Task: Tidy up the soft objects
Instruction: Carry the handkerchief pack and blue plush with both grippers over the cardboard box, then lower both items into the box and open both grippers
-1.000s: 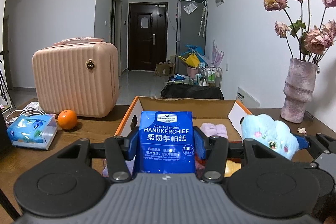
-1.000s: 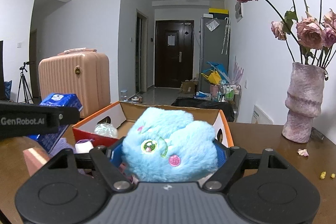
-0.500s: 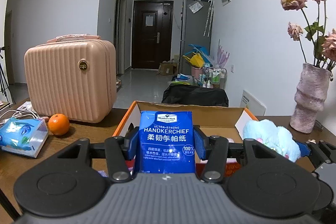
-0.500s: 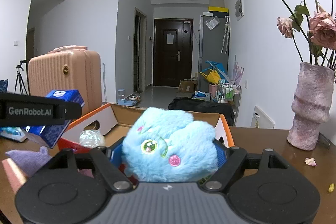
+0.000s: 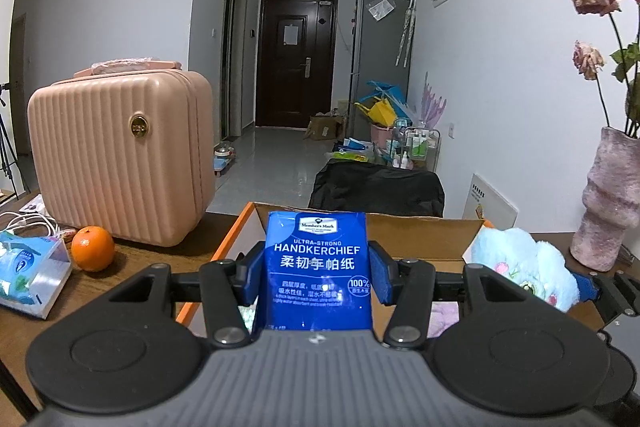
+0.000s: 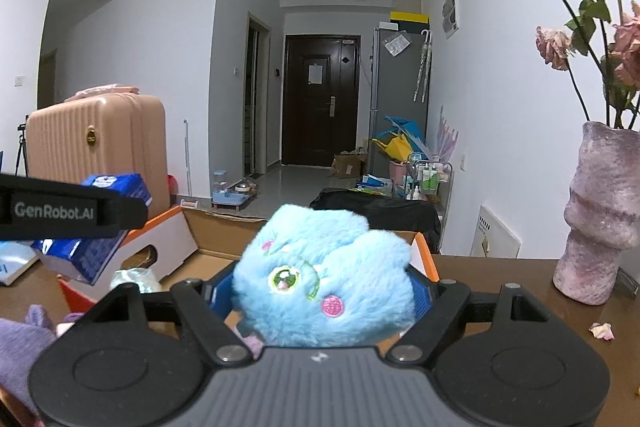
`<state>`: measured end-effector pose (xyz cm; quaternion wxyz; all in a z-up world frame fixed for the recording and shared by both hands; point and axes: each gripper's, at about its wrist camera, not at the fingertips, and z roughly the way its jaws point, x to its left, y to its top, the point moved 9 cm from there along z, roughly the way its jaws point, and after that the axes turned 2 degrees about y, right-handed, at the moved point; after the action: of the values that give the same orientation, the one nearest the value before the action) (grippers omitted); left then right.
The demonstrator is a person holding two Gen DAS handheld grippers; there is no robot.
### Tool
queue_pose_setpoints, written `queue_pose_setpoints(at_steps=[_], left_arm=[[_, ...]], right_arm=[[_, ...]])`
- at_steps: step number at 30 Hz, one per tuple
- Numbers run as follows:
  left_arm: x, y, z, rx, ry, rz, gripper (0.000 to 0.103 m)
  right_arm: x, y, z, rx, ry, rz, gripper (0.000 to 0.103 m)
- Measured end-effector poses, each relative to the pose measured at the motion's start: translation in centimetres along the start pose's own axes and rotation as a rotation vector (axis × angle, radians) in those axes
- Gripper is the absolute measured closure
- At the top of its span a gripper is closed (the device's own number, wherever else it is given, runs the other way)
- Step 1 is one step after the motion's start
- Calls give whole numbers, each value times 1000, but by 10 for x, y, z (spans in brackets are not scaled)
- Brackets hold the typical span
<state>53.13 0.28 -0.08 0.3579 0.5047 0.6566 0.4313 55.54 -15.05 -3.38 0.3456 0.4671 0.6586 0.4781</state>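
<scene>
My left gripper (image 5: 316,273) is shut on a blue handkerchief tissue pack (image 5: 318,267), held upright over the open cardboard box (image 5: 420,231) with orange edges. My right gripper (image 6: 324,287) is shut on a fluffy light-blue plush toy (image 6: 320,283), also above the box (image 6: 208,227). The plush (image 5: 520,267) shows at the right of the left wrist view, and the tissue pack (image 6: 96,247) at the left of the right wrist view. Inside the box lie a pink soft item (image 5: 444,315) and a pale wrapped bundle (image 6: 136,277).
A pink ribbed suitcase (image 5: 116,155) stands on the wooden table at the left, with an orange (image 5: 93,247) and a tissue box (image 5: 28,275) in front. A pink vase of dried roses (image 6: 600,219) stands at the right. A purple knitted item (image 6: 20,343) lies near left.
Both grippers moved forward over the box with their loads; the suitcase, orange and vase slid outward in the views, and the box's far wall came closer.
</scene>
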Motion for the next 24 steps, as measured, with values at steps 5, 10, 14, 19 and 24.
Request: queue_pose_setpoints(at_steps=[5,10,14,19,24], left_arm=[[0,2,16,13,6,-5,50],[-1,3,30,29,15,-3,50],[0,3,39,45,21,-4,50],[1,1,45,64,23,-7,50],[1,1,45,72,0,-14,50]], right_arm=[[-4,3,15,2,-12,-8,23],[-7,6,30,10,-20,-10,23],[-9,8,42,23,-21,-10,23],[-10,4,48,41,-26,-13,23],[-13,4,48,47,-38,-11,18]])
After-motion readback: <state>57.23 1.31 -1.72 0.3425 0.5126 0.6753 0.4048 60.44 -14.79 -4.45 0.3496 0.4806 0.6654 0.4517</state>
